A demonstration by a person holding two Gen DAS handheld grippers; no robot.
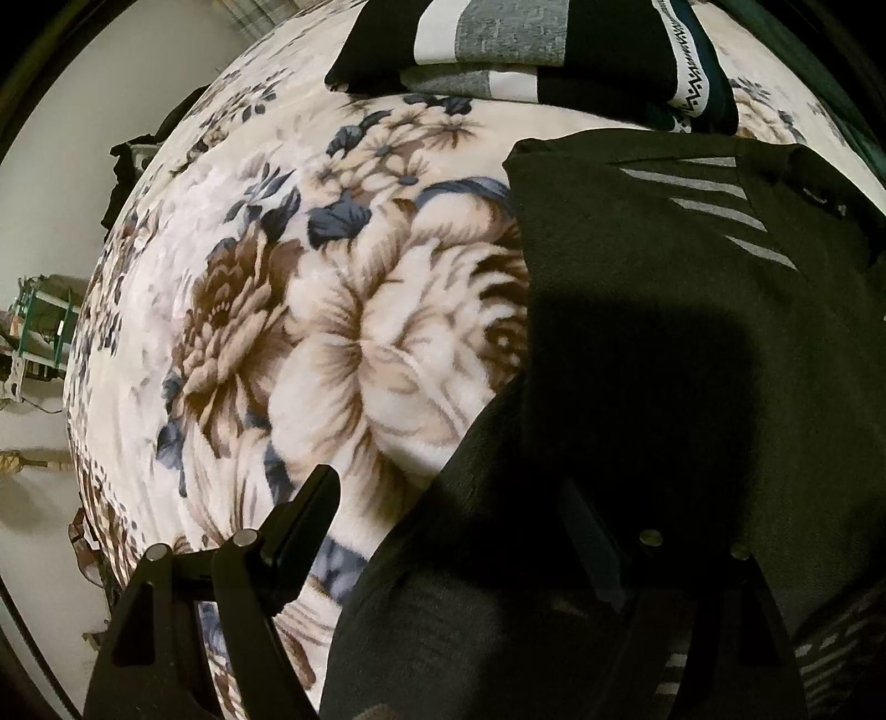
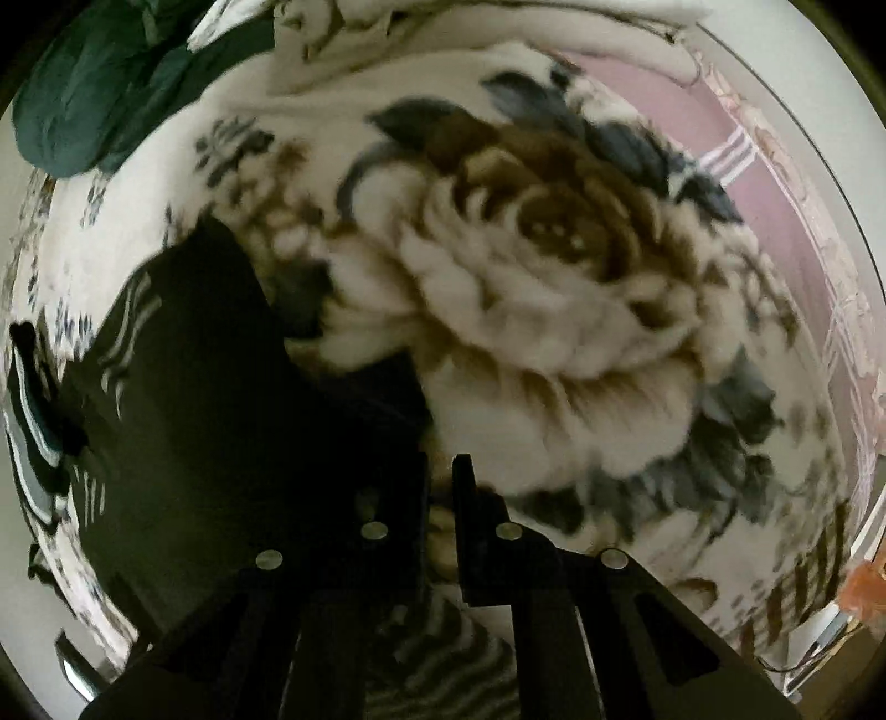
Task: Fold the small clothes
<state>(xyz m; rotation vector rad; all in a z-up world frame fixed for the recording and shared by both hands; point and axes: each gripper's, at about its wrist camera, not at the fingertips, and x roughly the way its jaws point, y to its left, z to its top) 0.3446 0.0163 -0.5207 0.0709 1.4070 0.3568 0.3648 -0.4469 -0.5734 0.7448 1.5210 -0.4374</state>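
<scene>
A black garment with grey stripes (image 1: pixel 664 343) lies on the floral blanket (image 1: pixel 343 332), partly folded. My left gripper (image 1: pixel 448 520) is open just above the garment's left edge; its left finger (image 1: pixel 302 526) is over the blanket and its right finger (image 1: pixel 595 548) is over the black cloth. In the right wrist view the same garment (image 2: pixel 210 387) lies at the left. My right gripper (image 2: pixel 440 487) has its fingers close together with only a narrow gap, at the garment's right edge; whether cloth is pinched between them is unclear in the blur.
A stack of folded black, grey and white clothes (image 1: pixel 526 50) sits at the far edge of the blanket. A dark green cloth (image 2: pixel 88 94) lies at the far left of the right wrist view. The bed edge and floor (image 1: pixel 39 443) are at the left.
</scene>
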